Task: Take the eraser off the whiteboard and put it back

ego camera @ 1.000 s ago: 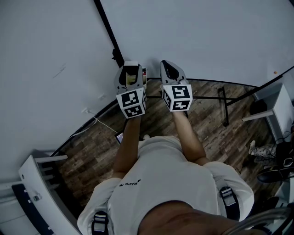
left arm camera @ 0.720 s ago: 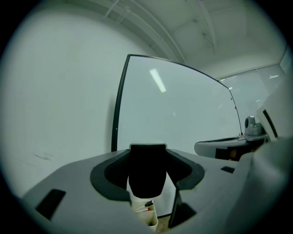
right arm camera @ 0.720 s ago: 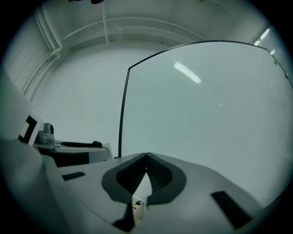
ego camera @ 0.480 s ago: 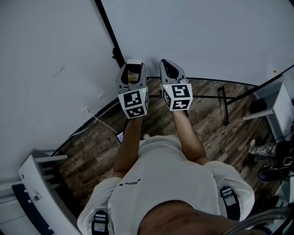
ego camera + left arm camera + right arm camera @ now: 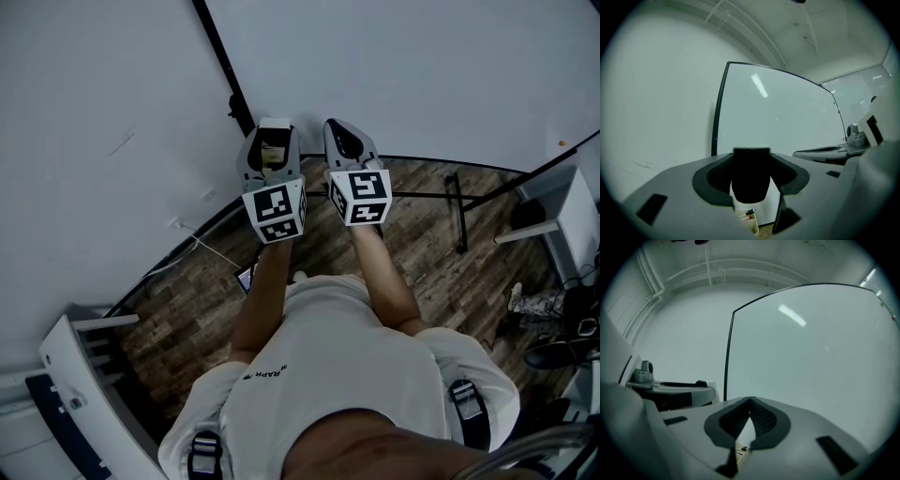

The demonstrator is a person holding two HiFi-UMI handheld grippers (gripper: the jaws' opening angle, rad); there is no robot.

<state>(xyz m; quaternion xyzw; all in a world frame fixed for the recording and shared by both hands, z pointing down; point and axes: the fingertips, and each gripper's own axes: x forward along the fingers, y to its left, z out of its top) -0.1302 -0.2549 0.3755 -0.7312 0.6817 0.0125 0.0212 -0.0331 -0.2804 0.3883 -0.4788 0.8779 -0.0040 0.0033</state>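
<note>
Before whiteboard (image 5: pixel 787 117) left edge: left hand-held gripper (image 5: pixel 273 133) grips eraser (image 5: pixel 751 180); right hand-held gripper (image 5: pixel 750 403) closed, empty. Return pending.

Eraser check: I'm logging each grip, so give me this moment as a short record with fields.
left gripper: jaws closed on the dark eraser
right gripper: jaws together, nothing between them
whiteboard: upright, straight ahead of both grippers
eraser touching the board: cannot tell
</note>
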